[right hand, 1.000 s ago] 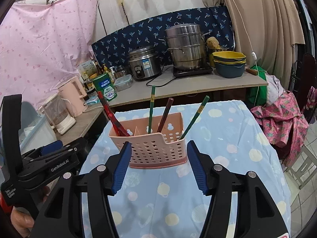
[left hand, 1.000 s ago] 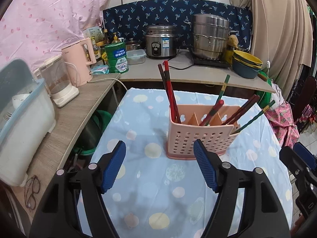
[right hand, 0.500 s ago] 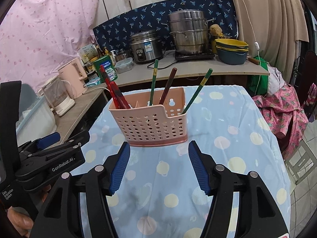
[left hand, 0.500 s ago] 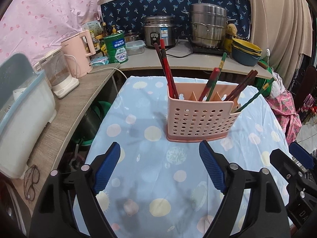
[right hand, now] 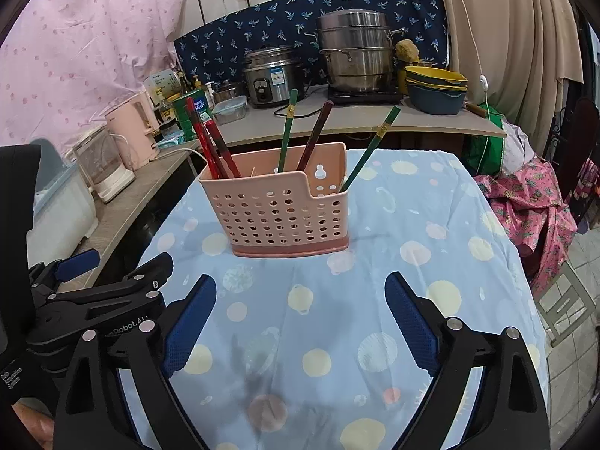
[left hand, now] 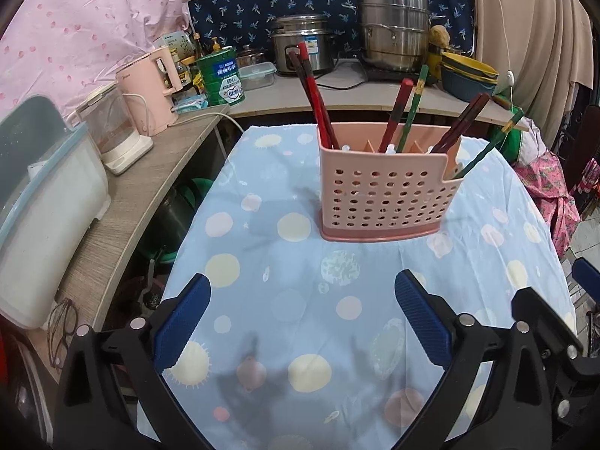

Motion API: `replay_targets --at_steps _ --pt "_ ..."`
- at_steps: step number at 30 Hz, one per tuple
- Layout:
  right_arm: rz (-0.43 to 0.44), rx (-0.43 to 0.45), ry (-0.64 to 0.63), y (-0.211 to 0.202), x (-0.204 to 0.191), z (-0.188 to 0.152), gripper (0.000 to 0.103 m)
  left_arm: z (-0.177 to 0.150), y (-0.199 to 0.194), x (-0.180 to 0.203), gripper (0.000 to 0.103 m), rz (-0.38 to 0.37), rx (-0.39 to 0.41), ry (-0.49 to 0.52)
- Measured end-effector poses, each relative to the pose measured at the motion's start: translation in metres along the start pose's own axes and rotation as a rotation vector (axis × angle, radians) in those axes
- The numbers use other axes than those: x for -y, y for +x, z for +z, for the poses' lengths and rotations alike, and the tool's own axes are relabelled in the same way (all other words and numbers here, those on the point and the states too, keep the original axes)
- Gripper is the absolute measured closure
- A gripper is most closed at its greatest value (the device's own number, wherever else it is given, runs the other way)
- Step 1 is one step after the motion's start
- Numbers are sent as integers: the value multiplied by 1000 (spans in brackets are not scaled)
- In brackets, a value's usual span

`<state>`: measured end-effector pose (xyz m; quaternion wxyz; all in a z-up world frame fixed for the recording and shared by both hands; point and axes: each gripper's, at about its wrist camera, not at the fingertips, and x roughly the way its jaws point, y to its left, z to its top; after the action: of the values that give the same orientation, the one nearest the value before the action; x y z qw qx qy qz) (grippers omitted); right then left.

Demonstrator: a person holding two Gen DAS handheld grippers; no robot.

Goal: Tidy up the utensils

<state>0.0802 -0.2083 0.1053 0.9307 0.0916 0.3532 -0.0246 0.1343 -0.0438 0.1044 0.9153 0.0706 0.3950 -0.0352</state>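
Well beyond both grippers, left (left hand: 302, 313) and right (right hand: 300, 313), just opened wide and empty, stands the pink perforated plastic chopstick basket (left hand: 386, 195)

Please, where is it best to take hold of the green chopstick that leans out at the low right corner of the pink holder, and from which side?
Probably grip the green chopstick on its free upper shaft, well above the pink holder, coming from above with the open right gripper. It leans right, away from the other chopsticks, so its upper part is clear; draw it out along its tilt.
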Motion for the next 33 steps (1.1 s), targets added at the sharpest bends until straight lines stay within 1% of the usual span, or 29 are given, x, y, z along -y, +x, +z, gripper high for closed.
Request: replay_targets --at_steps 1,7,14,20,26,33 --pt "-4 4 0 -1 1 -1 6 -2 1 0 8 0 -7 -2" --pt "-18 -10 -8 0 -1 -5 6 -6 1 -1 8 19 -10 0" --pt "-9 -24 -6 1 -3 -9 6 -8 -3 -3 8 41 -1 -6" --pt "-8 -28 -3 1 -2 -10 6 -10 -2 -6 8 31 -18 -21" --pt "-12 -30 6 1 -1 -12 6 -11 -4 -4 8 29 -8 -9" --pt "-15 -34 19 1 5 -15 6 -14 -3 -7 8 20 -18 -25"
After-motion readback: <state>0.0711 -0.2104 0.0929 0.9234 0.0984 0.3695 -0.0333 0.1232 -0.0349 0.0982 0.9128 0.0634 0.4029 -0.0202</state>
